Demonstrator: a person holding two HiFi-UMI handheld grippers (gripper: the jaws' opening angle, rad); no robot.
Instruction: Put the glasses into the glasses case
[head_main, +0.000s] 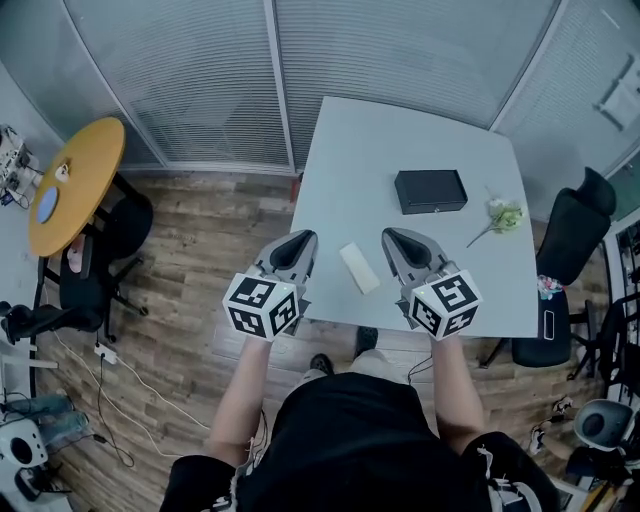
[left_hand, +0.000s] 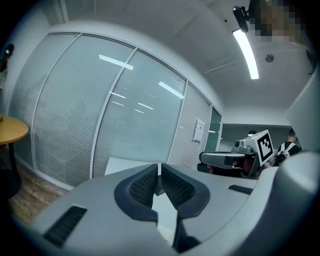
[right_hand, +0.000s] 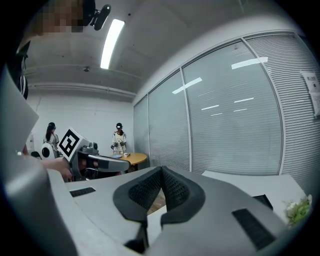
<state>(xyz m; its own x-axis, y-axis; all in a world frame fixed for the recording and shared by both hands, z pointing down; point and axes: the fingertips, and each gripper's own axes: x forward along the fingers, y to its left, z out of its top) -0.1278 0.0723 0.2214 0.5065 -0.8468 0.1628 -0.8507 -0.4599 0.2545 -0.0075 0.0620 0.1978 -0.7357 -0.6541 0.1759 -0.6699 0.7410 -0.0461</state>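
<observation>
The black glasses case (head_main: 430, 190) lies on the white table (head_main: 400, 130) beyond the right gripper (head_main: 395, 240), long axis crosswise, nearer it than the left gripper (head_main: 298, 241). A white oblong object (head_main: 360, 267) lies between them; no glasses are identifiable. Both grippers point away, roughly level, jaws closed and empty.

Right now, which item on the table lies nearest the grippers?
The pale flat slab, seen between the left gripper and the right gripper; the black case and green sprig sit farther back.
</observation>
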